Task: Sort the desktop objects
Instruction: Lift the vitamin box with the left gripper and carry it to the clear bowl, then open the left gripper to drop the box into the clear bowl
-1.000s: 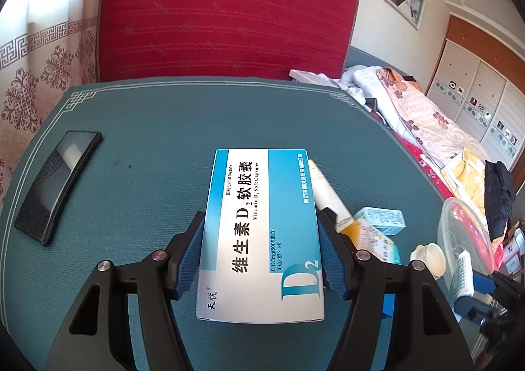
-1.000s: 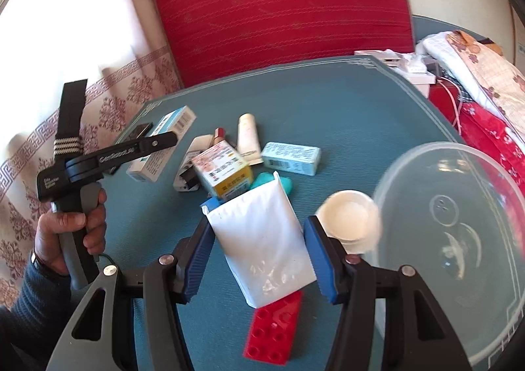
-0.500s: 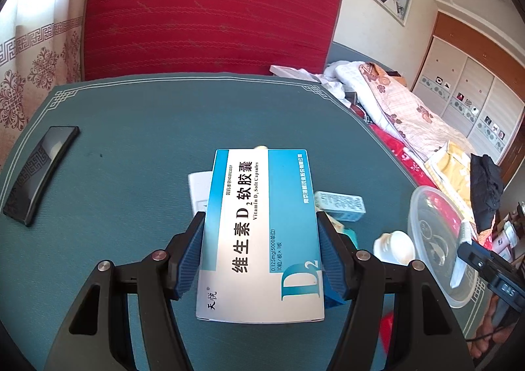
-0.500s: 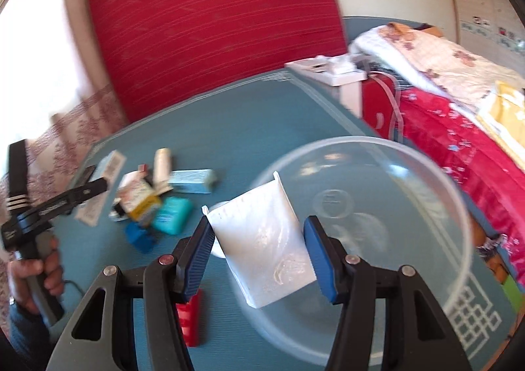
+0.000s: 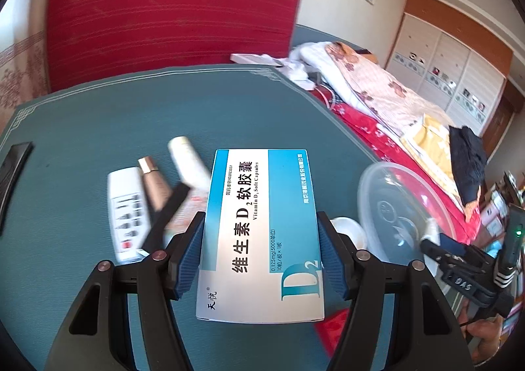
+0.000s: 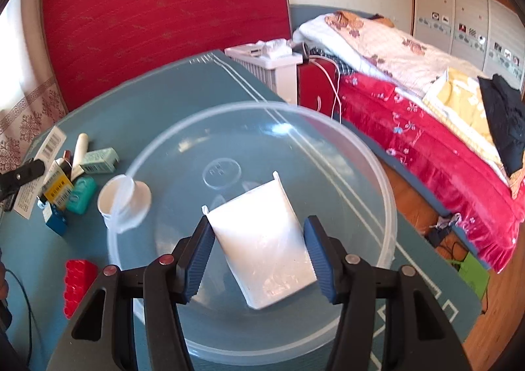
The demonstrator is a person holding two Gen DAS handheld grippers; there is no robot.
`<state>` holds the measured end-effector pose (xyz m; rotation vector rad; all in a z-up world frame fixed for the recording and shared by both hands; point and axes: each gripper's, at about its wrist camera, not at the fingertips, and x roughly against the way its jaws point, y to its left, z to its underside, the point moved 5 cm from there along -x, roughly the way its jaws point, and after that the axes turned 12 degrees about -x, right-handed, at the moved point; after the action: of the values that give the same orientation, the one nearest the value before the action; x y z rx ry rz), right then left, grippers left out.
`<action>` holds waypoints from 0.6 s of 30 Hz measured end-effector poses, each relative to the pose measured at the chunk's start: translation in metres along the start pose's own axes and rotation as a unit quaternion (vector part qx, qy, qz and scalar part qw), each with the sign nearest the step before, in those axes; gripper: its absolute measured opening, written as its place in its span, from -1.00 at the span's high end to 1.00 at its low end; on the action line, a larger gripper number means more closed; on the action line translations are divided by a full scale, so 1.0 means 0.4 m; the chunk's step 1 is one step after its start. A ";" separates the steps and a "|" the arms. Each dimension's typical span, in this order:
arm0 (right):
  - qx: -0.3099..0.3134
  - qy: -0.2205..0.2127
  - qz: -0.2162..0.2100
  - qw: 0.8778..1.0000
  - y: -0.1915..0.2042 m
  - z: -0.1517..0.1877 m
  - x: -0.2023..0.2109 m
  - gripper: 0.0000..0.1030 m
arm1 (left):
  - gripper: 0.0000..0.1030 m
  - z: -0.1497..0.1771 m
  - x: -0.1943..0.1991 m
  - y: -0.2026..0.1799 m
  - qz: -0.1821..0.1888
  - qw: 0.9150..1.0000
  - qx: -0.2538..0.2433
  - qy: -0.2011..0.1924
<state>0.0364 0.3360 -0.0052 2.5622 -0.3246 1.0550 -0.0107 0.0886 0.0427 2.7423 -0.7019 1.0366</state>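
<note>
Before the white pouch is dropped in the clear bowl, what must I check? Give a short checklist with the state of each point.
1. Right gripper holds the white pouch: ok.
2. Pouch is over the clear bowl: ok.
3. Bowl has room: ok, nothing lies in it.
4. White cup is outside the bowl, by its rim: ok.
5. Left gripper holds the blue box firmly: ok.
6. Pouch is sealed: cannot tell.

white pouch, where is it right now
In the right wrist view the white pouch sits clamped between the right claw pads, held over the open clear plastic bowl, right of the small white cup.
</note>
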 end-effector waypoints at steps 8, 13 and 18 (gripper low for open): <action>0.023 0.011 0.005 1.000 -0.040 0.024 0.009 -0.14 | -0.31 -0.037 -0.045 -0.136 0.032 0.999 -0.037 0.006; 0.044 0.022 0.011 0.999 -0.042 0.039 0.008 -0.14 | -0.31 -0.055 -0.070 -0.200 0.056 0.997 -0.060 0.008; 0.053 0.035 0.012 0.998 -0.063 0.060 0.019 -0.14 | -0.31 -0.072 -0.087 -0.275 0.086 0.993 -0.077 0.007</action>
<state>0.0654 0.3488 -0.0213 2.6130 -0.2886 1.1964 0.0004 0.2068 0.0465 2.5777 -0.9861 0.9855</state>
